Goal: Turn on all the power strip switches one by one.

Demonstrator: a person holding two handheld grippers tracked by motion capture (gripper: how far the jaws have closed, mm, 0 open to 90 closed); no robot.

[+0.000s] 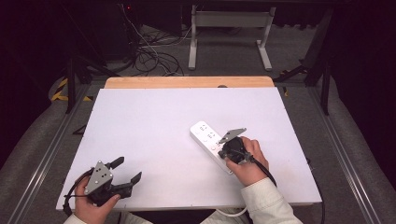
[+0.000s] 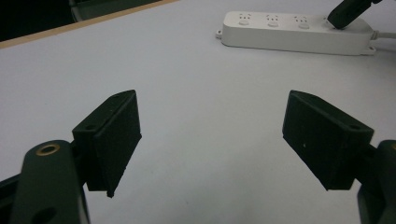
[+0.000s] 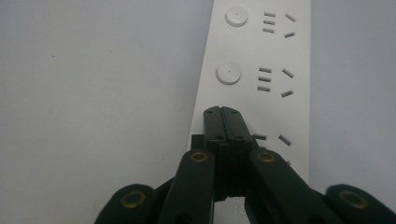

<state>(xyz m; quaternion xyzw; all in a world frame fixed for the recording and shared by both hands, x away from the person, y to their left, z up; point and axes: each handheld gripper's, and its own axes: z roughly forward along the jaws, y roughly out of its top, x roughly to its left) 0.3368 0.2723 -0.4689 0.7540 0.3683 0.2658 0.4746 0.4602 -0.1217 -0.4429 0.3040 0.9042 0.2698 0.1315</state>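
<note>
A white power strip (image 1: 205, 135) lies slantwise on the white table top (image 1: 154, 121), right of centre. My right gripper (image 1: 220, 148) points down onto the strip's near part. In the right gripper view its jaws (image 3: 222, 112) are shut together with nothing between them. Their tips sit on the strip (image 3: 280, 51), in line with two round white buttons (image 3: 229, 73). My left gripper (image 1: 128, 169) is near the table's front left corner, open, with bare table between its jaws (image 2: 211, 98). The strip (image 2: 294, 35) lies far ahead of it, with the right gripper's tip (image 2: 348, 14) on top.
The strip's white cord (image 1: 231, 212) runs off the front edge by the right sleeve. A wooden strip (image 1: 187, 82) borders the table's far edge. Beyond it are a table frame (image 1: 229, 28) and floor cables (image 1: 149, 56).
</note>
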